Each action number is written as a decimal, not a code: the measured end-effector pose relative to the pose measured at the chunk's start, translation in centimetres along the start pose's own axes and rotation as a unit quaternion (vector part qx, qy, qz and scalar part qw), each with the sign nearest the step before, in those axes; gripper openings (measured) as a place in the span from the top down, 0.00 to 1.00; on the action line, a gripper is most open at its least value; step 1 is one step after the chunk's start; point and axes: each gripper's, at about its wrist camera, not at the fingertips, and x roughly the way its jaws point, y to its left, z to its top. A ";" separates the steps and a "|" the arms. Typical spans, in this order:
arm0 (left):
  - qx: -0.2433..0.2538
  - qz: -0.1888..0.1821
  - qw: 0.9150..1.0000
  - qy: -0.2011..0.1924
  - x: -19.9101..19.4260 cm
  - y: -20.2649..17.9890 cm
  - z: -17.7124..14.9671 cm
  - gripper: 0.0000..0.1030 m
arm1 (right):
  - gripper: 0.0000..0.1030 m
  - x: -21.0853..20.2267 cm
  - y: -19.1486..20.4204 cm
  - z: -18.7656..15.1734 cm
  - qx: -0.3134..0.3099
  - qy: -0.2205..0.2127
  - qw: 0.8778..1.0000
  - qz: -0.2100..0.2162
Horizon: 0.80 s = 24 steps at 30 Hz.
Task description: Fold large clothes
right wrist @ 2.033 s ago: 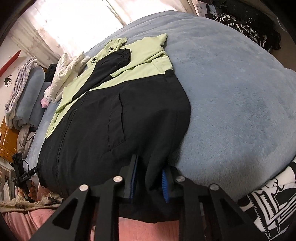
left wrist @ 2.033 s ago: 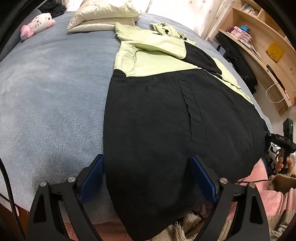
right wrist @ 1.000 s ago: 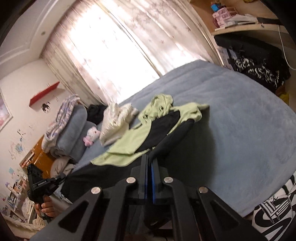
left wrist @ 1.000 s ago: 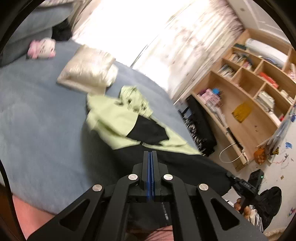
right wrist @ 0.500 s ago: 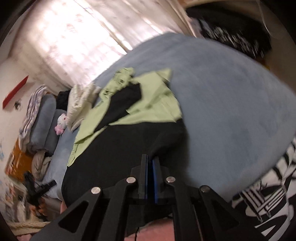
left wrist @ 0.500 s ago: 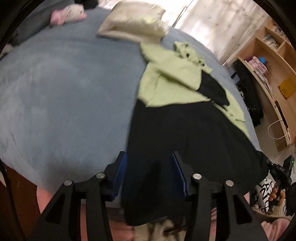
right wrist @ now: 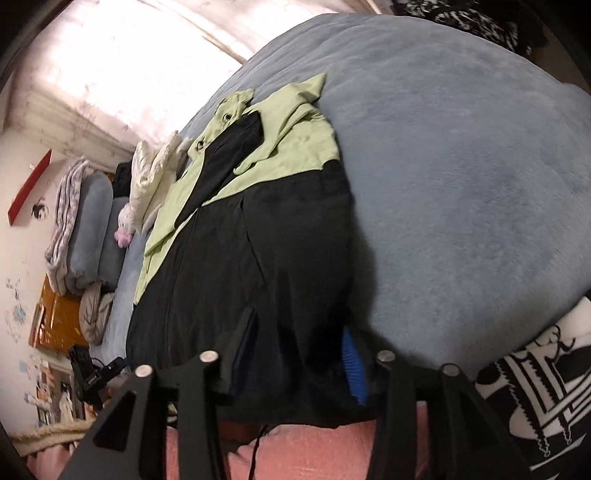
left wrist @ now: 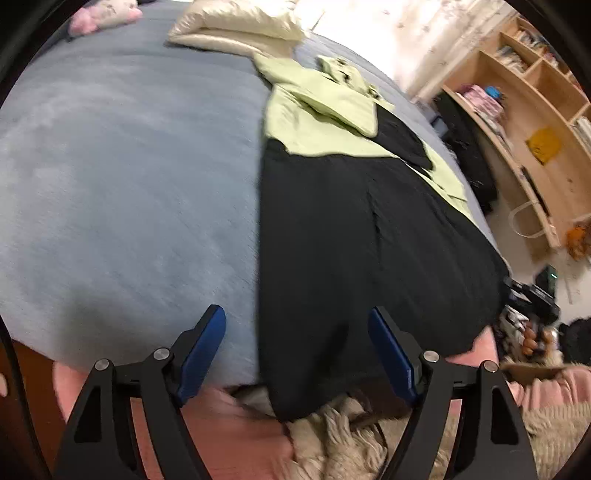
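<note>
A large jacket, black below and light green above, lies flat on the grey-blue bed with its hood toward the pillows. My left gripper hangs over the near bed edge, its jaws opening wide. The jacket's left hem corner lies between the blue pads, untouched. In the right wrist view the jacket runs away from my right gripper. Its jaws are opening with the right hem corner loosely bunched between the pads.
Cream pillows and a pink plush toy lie at the bed's head. Wooden shelves stand to the right. Folded blankets are stacked at the left. A black-and-white patterned cloth and pink sheet lie near.
Both grippers came down from a raised, forward-tilted pose to the near bed edge. Their shut jaws opened and the jacket's hem now rests flat on the bed.
</note>
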 end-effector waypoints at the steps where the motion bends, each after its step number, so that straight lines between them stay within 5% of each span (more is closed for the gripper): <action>1: 0.006 -0.012 1.000 0.006 0.2 -0.2 -0.2 0.24 | 0.54 0.2 0.1 0.0 -0.002 0.001 1.000 -0.003; 9: 0.055 0.011 0.998 0.032 3.0 -2.1 -0.8 0.29 | 0.52 1.1 0.4 -0.4 -0.030 0.000 0.999 -0.024; 11: 0.048 0.011 0.998 0.032 2.7 -2.2 -0.4 0.69 | 0.54 1.2 1.2 -0.6 -0.055 -0.002 0.998 -0.040; 12: 0.032 -0.007 0.999 0.039 2.6 -2.0 -0.1 0.95 | 0.64 1.2 1.5 -0.7 -0.065 -0.002 0.997 -0.046; 14: 0.015 -0.035 0.999 0.031 1.8 -2.2 0.4 0.95 | 0.89 1.3 2.2 -0.7 -0.075 0.003 0.996 -0.042; 19: 0.041 -0.114 0.993 -0.013 0.6 -6.8 2.1 0.97 | 0.93 1.3 3.8 0.2 -0.066 -0.017 0.998 -0.005; 24: 0.003 -0.185 0.978 -0.095 -0.7 -9.7 6.1 0.97 | 0.94 0.6 6.5 3.1 -0.052 -0.057 0.994 0.077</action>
